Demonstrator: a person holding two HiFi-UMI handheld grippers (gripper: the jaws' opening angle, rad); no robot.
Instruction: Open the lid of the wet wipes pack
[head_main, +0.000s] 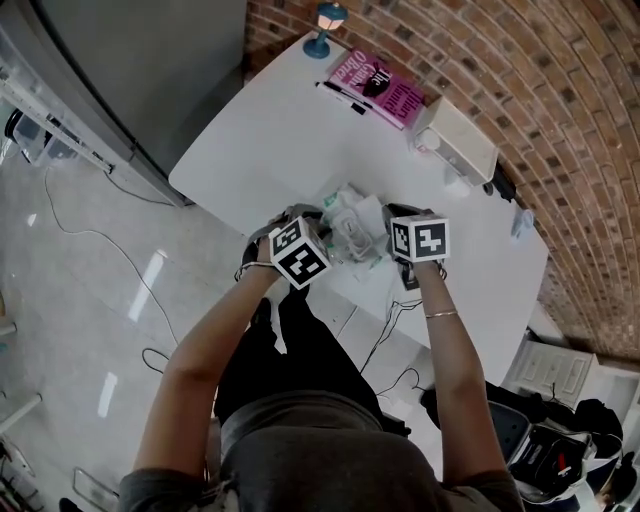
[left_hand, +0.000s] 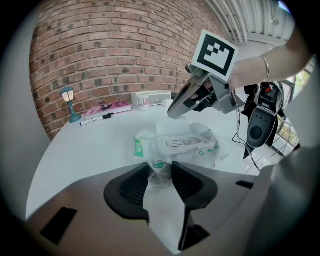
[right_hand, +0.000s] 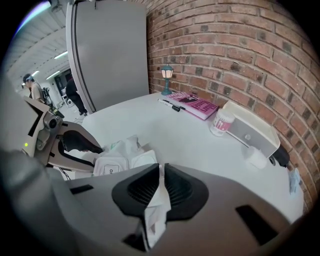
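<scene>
**Head view:** My two claws meet over the wet wipes pack (head_main: 355, 222), which lies mid-frame near the lower edge of the white table (head_main: 250, 150). The left claw (head_main: 322, 226) comes at it from the lower left and the right claw (head_main: 388, 228) from the right. Their marker cubes cover both sets of jaws and much of the pack. Well apart, toward the top, stand a small blue lamp (head_main: 325, 25), a pink book (head_main: 385, 85) with a black marker (head_main: 343, 96) just beside it, and a white box (head_main: 458, 138) by the brick wall (head_main: 480, 60). A grey cabinet (head_main: 150, 60) fills the upper left, and a cable (head_main: 100, 240) trails over the floor at the left.

**Left gripper view:** My left jaws are clamped on the bunched clear wrapping at the pack's near end, with a green sticker right at their tips. The pack's white lid (left_hand: 178, 143) faces up in the centre. I cannot tell whether it is lifted. The right claw reaches down from the upper right and covers the pack's far end. A black rounded object (left_hand: 257, 125) at the right is hard to make out.

**Right gripper view:** My right jaws are pressed together on a white crumpled sheet (right_hand: 156, 200). I cannot tell whether it is a wipe or wrapping. My own claw body hides most of the pack. Only its top shows at the left, beside the left claw. A white pot (right_hand: 221, 122) stands by the box at the right.
</scene>
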